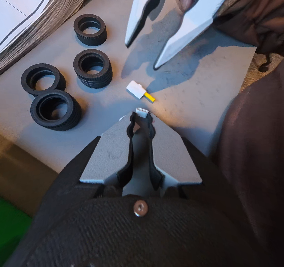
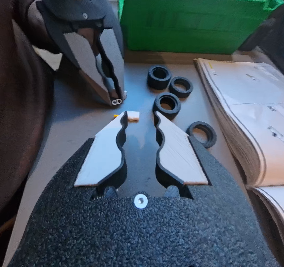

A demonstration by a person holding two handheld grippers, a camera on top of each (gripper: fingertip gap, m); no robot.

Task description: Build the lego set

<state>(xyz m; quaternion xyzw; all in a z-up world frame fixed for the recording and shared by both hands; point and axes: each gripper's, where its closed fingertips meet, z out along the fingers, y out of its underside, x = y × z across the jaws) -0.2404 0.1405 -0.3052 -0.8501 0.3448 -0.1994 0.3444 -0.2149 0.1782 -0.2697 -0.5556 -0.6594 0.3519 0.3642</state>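
My left gripper (image 1: 141, 113) is shut on a small white two-hole lego piece (image 1: 142, 112), held just above the grey table; it also shows in the right wrist view (image 2: 116, 101). A white lego block with a yellow axle (image 1: 139, 90) lies on the table just ahead of it; in the right wrist view this block (image 2: 133, 116) sits at my right gripper's left fingertip. My right gripper (image 2: 140, 113) is open and empty above the table; its fingers (image 1: 162, 56) show at the top of the left wrist view. Several black tyres (image 1: 92, 68) stand to the left.
A thick open instruction booklet (image 2: 239, 106) lies at the table's right in the right wrist view, top left in the left wrist view (image 1: 30, 13). A green crate (image 2: 192, 18) stands behind the table. A person's dark brown sleeve (image 2: 20, 90) is at the left. The grippers' ends are close to 6 cm from one another.
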